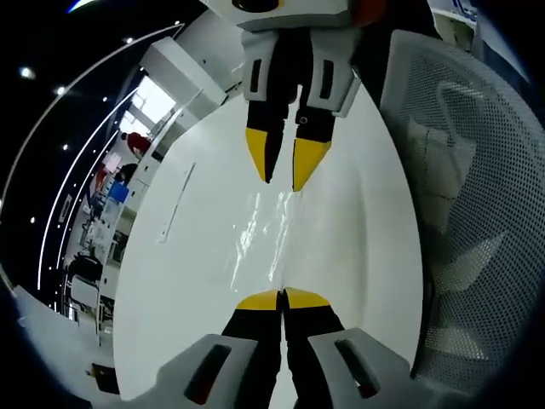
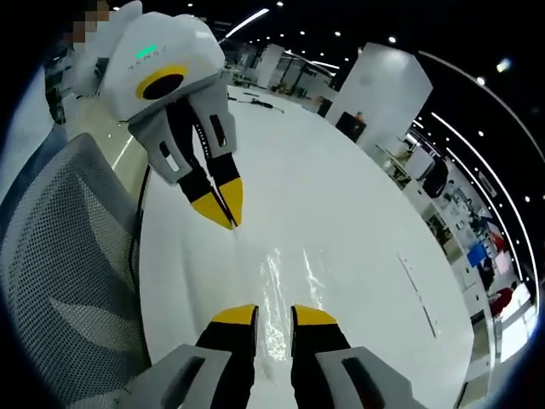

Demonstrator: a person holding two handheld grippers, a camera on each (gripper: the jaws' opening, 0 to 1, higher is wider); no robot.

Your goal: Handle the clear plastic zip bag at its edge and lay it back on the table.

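The clear plastic zip bag (image 1: 260,230) lies flat on the white table (image 1: 358,239), showing mostly as shiny creases. My left gripper (image 1: 282,298) is shut, with the bag's near edge running into its yellow tips. Facing it from the far side, my right gripper (image 1: 287,175) is open, its tips just above the bag's opposite edge. In the right gripper view the bag (image 2: 281,290) stretches from my open right gripper (image 2: 274,313) up to the left gripper (image 2: 223,209), whose tips are pressed together at the bag's far edge.
A grey mesh office chair (image 1: 477,213) stands against the table's side, also visible in the right gripper view (image 2: 60,256). A thin white strip (image 1: 174,204) lies on the table beyond the bag. Cables (image 2: 255,102) lie at the table's far end.
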